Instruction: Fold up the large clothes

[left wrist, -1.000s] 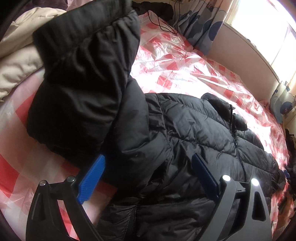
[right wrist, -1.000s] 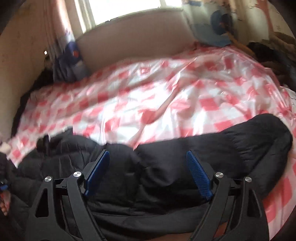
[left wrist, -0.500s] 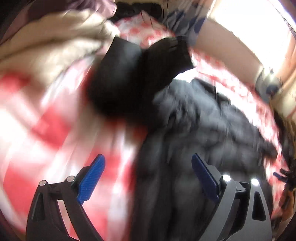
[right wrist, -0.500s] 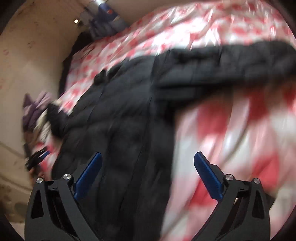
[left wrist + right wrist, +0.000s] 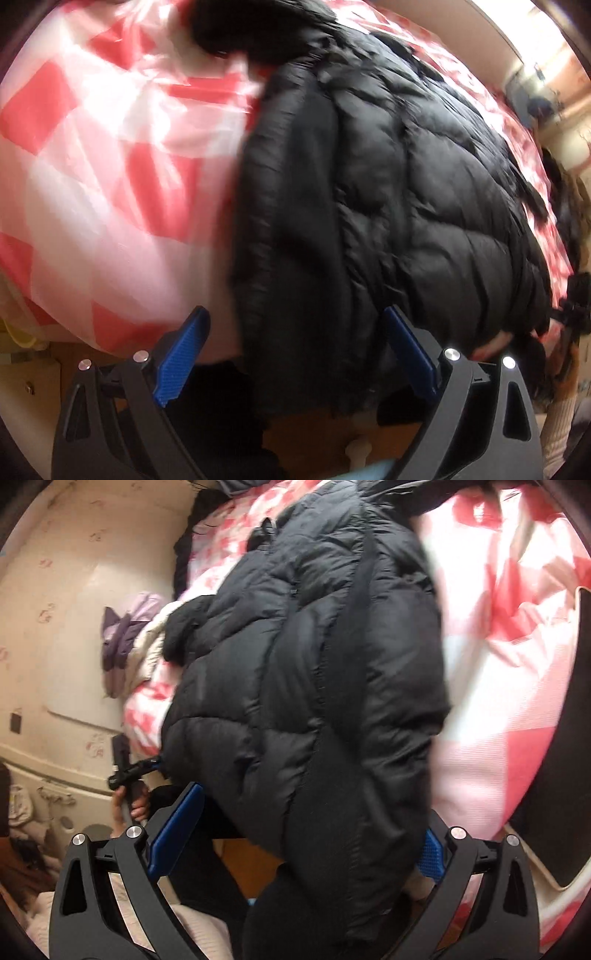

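Observation:
A black quilted puffer jacket (image 5: 388, 177) lies on a bed with a red and white checked cover (image 5: 92, 155); its hem hangs over the near bed edge. My left gripper (image 5: 295, 354) is open with blue pads, and the jacket's left hem corner hangs between its jaws, not clamped. In the right wrist view the jacket (image 5: 314, 672) fills the middle. My right gripper (image 5: 295, 834) is open around the jacket's right hem corner. The left gripper also shows in the right wrist view (image 5: 133, 771), held by a hand.
A cream and purple pile of clothes (image 5: 129, 646) lies at the bed's far left by the wall. The checked cover (image 5: 498, 627) shows right of the jacket. A wooden floor (image 5: 332, 435) shows below the bed edge. A dark mat (image 5: 565, 738) lies at right.
Both grippers have swung down from the sleeves to the jacket's hem at the near bed edge. The sleeves now lie folded over the jacket's body.

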